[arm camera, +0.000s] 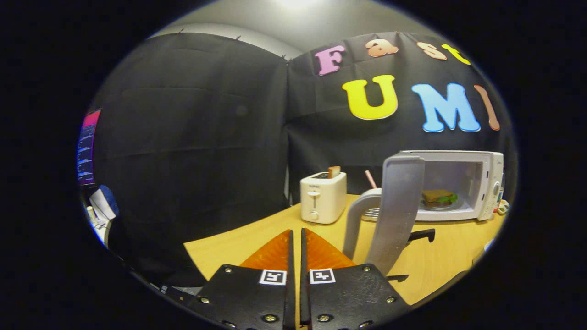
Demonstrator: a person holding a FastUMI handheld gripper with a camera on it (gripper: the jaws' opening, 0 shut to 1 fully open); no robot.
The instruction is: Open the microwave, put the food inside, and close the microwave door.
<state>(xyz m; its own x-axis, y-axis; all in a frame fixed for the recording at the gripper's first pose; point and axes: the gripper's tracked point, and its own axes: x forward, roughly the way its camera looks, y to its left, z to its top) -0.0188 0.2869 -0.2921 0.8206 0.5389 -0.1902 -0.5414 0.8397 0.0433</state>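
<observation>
Tongs (296, 236) clenched, fingers nearly touching, grasping nothing. Microwave (458, 183) stands ahead and right of them on the worktop (440, 261), door (394, 211) swung open, edge-on, hiding the cavity's left part. Food (439, 198), a sandwich, sits inside. Toaster (323, 197) just beyond the tongs; slice on top hard to make out.

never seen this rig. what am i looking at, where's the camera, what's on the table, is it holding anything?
It is a handheld two-finger gripper, no robot arm; a person carries it. The fisheye camera rides on it and looks forward along the fingers, which sit nearly together with nothing between them. Ahead is a wooden table. On it stand a white toaster with a slice of toast sticking up, and a white microwave with its door swung open toward the camera. A sandwich on a plate already sits inside. Only closing the door remains.
</observation>
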